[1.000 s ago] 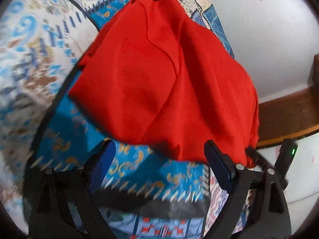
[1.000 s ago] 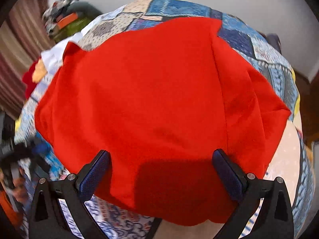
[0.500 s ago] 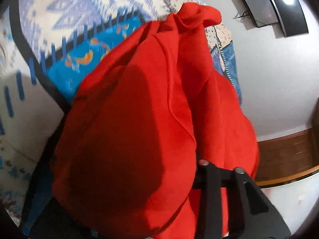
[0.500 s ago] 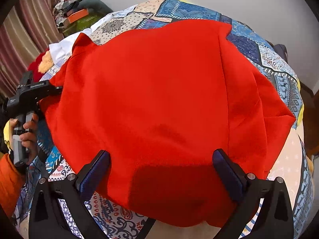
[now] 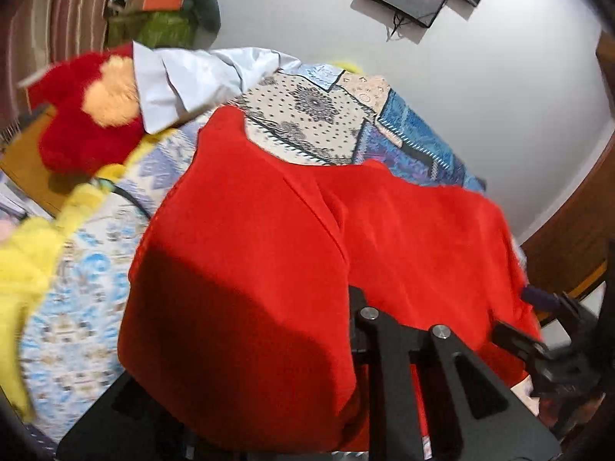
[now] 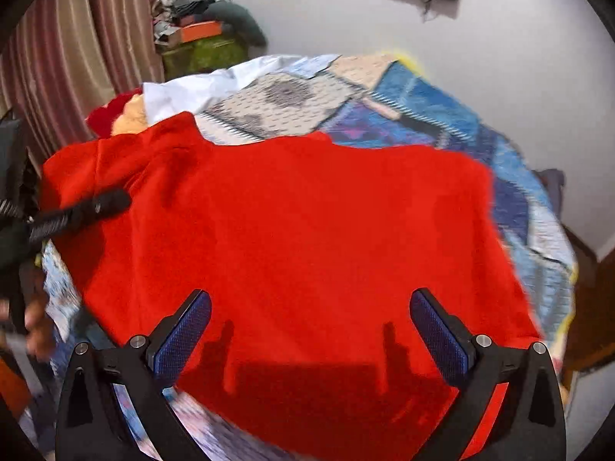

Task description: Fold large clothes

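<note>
Lying spread across the patchwork bedspread (image 6: 453,115), the red garment (image 6: 307,230) fills most of the bed, its long axis running from 9 o'clock to 3 o'clock in the right wrist view. The right gripper (image 6: 311,330) hovers just over the near hem with its 2 blue-padded fingers (image 6: 180,330) set wide apart, holding nothing, the cloth directly ahead at 12 o'clock and beneath them.

At 9 o'clock in that view, the left gripper (image 6: 88,209) sits on the garment's left edge. From its own camera, a fold of red cloth drapes over the fingers and hides the pads, so I cannot tell for certain whether they are pinched shut on it, though the fabric bunched up against the frame suggests a hold. The left hand looks the nearer one to a working edge; the right is free but has no corner between its fingers yet.

My judgement is that the next move turns on carrying the left edge across toward 3 o'clock, along that long axis.

At 10 o'clock beyond the garment lie a white shirt (image 5: 192,77) and a red plush toy (image 5: 84,115), close enough to snag a sleeve. A yellow cloth (image 5: 34,238) sits at 8 o'clock in the left view.
</note>
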Motion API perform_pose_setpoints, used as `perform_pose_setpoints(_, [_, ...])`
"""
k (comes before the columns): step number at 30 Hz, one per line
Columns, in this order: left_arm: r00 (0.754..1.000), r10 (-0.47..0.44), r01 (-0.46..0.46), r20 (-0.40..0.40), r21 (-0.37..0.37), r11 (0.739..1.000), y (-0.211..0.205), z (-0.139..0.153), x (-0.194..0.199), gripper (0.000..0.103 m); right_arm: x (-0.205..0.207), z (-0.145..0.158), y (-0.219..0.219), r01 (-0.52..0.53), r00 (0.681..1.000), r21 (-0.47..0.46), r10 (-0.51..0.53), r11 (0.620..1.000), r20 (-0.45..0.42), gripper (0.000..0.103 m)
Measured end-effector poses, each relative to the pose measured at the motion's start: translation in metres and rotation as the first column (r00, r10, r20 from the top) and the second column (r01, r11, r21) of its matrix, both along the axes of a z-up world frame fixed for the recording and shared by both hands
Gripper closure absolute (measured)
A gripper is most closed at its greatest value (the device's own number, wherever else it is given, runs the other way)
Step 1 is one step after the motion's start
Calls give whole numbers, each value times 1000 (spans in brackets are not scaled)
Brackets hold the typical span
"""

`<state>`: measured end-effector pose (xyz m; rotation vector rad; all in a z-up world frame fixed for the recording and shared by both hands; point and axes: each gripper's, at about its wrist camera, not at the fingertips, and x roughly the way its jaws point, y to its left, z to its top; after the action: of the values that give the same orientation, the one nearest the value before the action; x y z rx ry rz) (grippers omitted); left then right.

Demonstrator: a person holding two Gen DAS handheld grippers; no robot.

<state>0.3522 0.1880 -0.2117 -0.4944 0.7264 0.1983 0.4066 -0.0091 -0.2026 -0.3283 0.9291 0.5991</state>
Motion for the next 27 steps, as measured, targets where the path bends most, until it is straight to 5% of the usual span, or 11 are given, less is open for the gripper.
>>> perform_pose_setpoints(4, [999,32,-32,-3,34,999,13,-13,-28,83,9,-55,34,-8,982,-20,4,1000,-188,0])
perform_pose_setpoints(7, [998,55,-53,-36,56,997,18,-25,-37,84,-4,-76,55,-73,984,-72,60,995,-166,0])
perform_pose_setpoints(10, [996,72,-66,-56,93,993,19,-25,-35,84,-14,-73,61,-122,982,-102,105,987,-158,0])
perform_pose_setpoints(16, [998,49,-55,32,256,965,-9,30,-13,84,0,-19,-33,61,964,139,-22,988,-264,1])
perform_pose_setpoints(20, [995,-31,-12,100,405,914,-65,74,17,84,2,25,-131,213,961,182,-172,960,-217,1])
perform_pose_setpoints(23, [975,-190,112,115,485,867,-140,95,40,84,-10,53,-199,293,953,141,-279,946,-116,1])
perform_pose_setpoints(25, [951,-303,226,68,519,825,-183,90,52,84,-20,65,-236,358,933,113,-351,927,-77,1])
perform_pose_setpoints(27, [896,-440,407,-68,525,748,-235,65,61,84,-30,72,-270,403,915,123,-395,907,-83,1])
